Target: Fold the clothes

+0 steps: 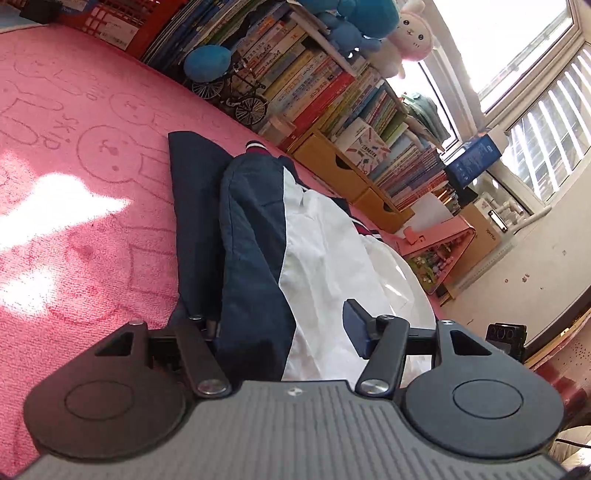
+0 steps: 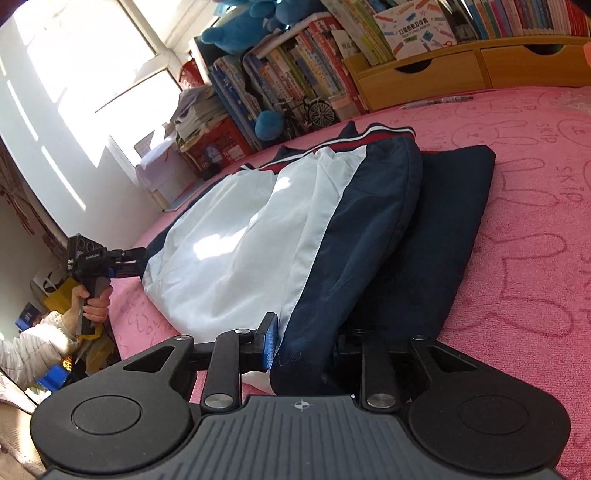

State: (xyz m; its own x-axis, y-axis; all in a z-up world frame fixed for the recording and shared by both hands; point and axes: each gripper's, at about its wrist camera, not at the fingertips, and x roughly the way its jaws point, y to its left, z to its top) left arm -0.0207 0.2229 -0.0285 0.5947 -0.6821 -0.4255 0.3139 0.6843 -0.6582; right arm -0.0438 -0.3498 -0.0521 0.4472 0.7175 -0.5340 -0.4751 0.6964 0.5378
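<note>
A navy and white jacket [image 1: 258, 240] [image 2: 332, 221] with red and white trim lies partly folded on a pink bed cover [image 1: 92, 184] [image 2: 535, 258]. My left gripper [image 1: 280, 326] is at one near corner. Its lower finger is hidden under the navy cloth. Its upper pad [image 1: 354, 328] stands over the white panel without visibly pressing it. My right gripper [image 2: 312, 338] is at the other corner. Its blue pad [image 2: 269, 343] presses the bunched hem, and the other finger is buried under the cloth. The right wrist view also shows the left gripper [image 2: 135, 260], held by a hand [image 2: 96, 299].
Packed bookshelves [image 1: 332, 85] [image 2: 277, 81], wooden drawers [image 2: 424, 74] and a small model bicycle [image 1: 240, 96] line the far side of the bed. Blue and pink plush toys [image 1: 410, 33] sit on top. A pen [image 2: 436, 101] lies on the cover. Windows stand beyond the bed.
</note>
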